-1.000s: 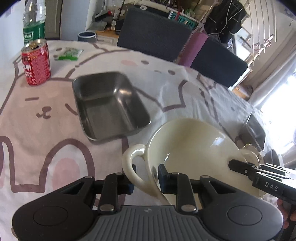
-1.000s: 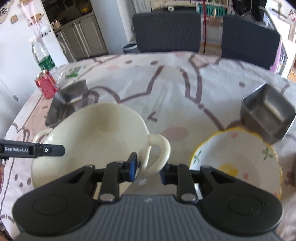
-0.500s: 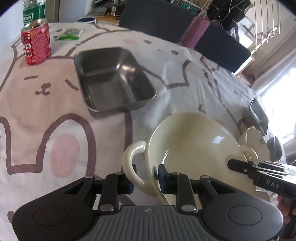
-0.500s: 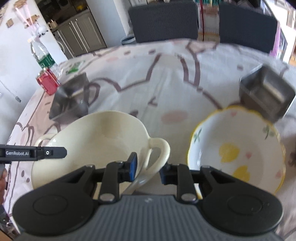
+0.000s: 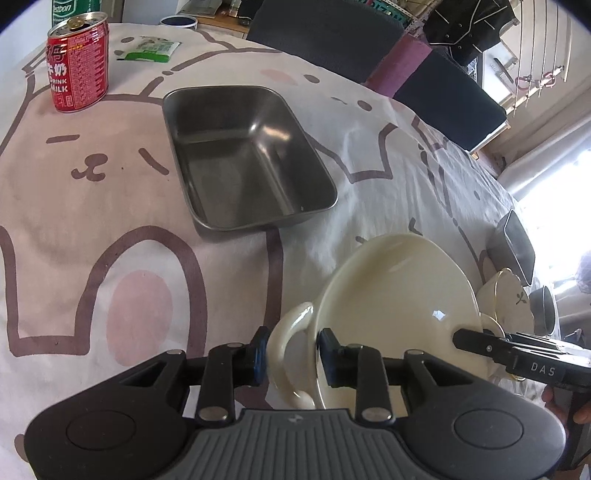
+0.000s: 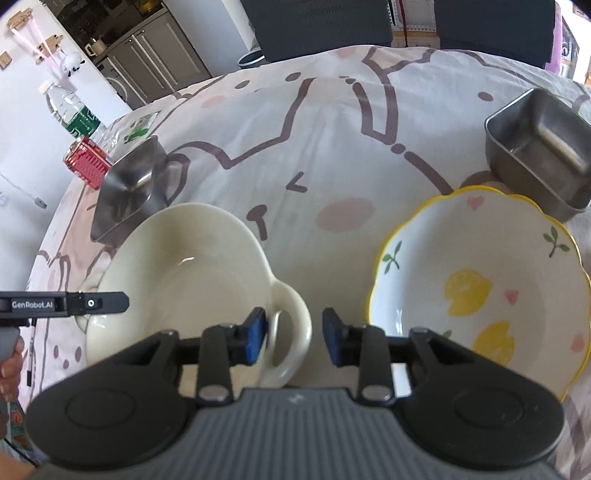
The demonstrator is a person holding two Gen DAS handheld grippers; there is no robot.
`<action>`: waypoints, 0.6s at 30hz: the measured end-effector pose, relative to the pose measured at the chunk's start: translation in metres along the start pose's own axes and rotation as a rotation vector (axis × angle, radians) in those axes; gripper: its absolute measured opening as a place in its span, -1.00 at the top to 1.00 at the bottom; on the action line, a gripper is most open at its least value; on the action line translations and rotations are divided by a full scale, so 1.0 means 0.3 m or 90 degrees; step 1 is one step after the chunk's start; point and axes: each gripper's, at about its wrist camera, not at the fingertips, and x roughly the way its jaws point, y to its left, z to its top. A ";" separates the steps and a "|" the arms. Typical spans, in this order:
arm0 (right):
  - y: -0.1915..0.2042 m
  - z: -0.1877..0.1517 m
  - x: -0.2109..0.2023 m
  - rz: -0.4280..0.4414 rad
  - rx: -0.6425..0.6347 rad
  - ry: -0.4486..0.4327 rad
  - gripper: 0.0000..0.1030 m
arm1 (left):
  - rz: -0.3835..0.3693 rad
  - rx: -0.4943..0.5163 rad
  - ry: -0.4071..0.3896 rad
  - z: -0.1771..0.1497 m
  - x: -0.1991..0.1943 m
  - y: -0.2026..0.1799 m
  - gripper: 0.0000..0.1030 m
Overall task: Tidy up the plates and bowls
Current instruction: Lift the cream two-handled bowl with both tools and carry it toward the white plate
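A cream two-handled bowl (image 5: 399,295) (image 6: 184,280) sits low at the tablecloth, beside a yellow-rimmed floral bowl (image 6: 480,288) (image 5: 513,299). My left gripper (image 5: 291,352) spans the bowl's left handle and rim. Its pads still touch them while the jaws are opening slightly. My right gripper (image 6: 293,332) straddles the other handle. Its jaws are opening, and a gap shows between the right pad and the handle.
A steel tray (image 5: 247,155) (image 6: 129,192) lies behind the cream bowl, and a second steel tray (image 6: 539,147) stands behind the floral bowl. A red can (image 5: 77,62), a water bottle (image 6: 70,110) and a green packet (image 5: 151,48) are at the far left. Dark chairs (image 5: 325,29) line the far edge.
Both grippers sank toward the table with the cream bowl between them. The right jaws widened off the handle they were pressing.
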 end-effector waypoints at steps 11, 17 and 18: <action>0.023 -0.001 -0.009 -0.006 -0.028 -0.002 0.42 | 0.017 0.024 -0.019 -0.014 -0.037 -0.033 0.41; 0.032 -0.005 -0.076 0.006 -0.010 -0.030 0.45 | 0.005 0.006 -0.055 -0.026 -0.114 -0.054 0.41; 0.031 -0.007 -0.093 0.010 -0.007 -0.038 0.46 | 0.001 0.008 -0.062 -0.030 -0.129 -0.062 0.41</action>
